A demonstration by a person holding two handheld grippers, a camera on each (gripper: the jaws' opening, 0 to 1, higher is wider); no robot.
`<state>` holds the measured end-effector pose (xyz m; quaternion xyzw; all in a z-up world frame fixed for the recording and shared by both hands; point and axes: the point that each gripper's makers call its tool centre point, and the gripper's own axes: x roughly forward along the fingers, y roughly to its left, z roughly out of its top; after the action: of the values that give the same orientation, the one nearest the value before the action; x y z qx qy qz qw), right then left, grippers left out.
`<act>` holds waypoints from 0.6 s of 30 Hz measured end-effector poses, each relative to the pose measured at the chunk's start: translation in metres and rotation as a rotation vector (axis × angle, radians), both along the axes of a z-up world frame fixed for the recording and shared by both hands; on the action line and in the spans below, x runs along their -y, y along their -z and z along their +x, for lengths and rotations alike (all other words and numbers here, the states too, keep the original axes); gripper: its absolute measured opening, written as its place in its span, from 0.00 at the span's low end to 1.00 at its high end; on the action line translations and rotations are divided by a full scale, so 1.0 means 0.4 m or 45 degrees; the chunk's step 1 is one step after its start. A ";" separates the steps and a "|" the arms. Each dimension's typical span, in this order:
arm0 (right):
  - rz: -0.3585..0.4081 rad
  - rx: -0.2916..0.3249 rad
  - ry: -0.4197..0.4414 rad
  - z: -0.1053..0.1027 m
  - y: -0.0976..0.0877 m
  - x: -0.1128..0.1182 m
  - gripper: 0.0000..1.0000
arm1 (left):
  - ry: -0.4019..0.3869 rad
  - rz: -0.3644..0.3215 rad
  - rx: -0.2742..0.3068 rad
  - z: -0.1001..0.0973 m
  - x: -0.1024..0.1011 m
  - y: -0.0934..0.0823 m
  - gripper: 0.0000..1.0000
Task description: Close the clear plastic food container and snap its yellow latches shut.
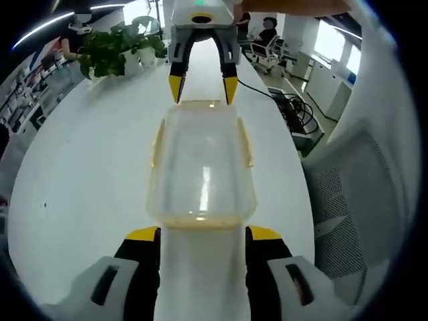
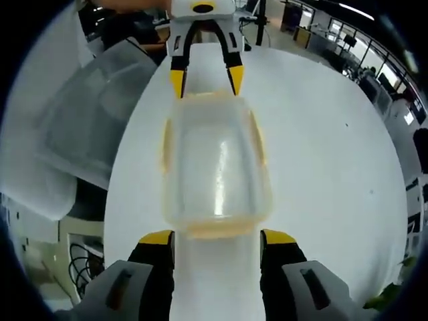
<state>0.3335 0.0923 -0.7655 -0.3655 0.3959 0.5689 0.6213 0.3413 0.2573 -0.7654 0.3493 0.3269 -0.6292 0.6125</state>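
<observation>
A clear plastic food container (image 1: 200,167) with its lid on lies lengthwise on the white table (image 1: 87,180). Yellow latches (image 1: 158,144) run along its long sides, and a yellowish strip shows at each short end. My left gripper (image 1: 202,235) is open, its yellow tips just short of the near end. Opposite it, my right gripper (image 1: 202,87) is open at the far end. In the right gripper view the container (image 2: 214,167) lies between my right gripper (image 2: 217,239), open at the near end, and my left gripper (image 2: 205,80). Whether the side latches (image 2: 257,137) are snapped down I cannot tell.
A potted plant (image 1: 114,50) stands at the far left of the long table. A grey mesh chair (image 1: 354,194) is beside the table's right edge, with cables (image 1: 301,114) on the floor. The chair (image 2: 87,120) is on the left in the right gripper view. People sit at the back.
</observation>
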 end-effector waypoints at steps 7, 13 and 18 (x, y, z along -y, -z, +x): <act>-0.014 -0.051 0.218 -0.003 -0.017 0.023 0.47 | -0.259 -0.001 -0.084 0.003 -0.018 -0.030 0.49; 0.045 -0.135 0.460 -0.003 -0.018 0.014 0.43 | -0.468 -0.015 -0.160 -0.008 -0.012 -0.035 0.45; 0.047 -0.165 0.622 0.004 -0.013 0.015 0.40 | -0.709 -0.047 -0.253 -0.005 -0.009 -0.029 0.43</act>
<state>0.3349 0.0865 -0.7604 -0.2102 0.5012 0.4311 0.7203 0.3391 0.2609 -0.7536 0.1718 0.4570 -0.4740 0.7328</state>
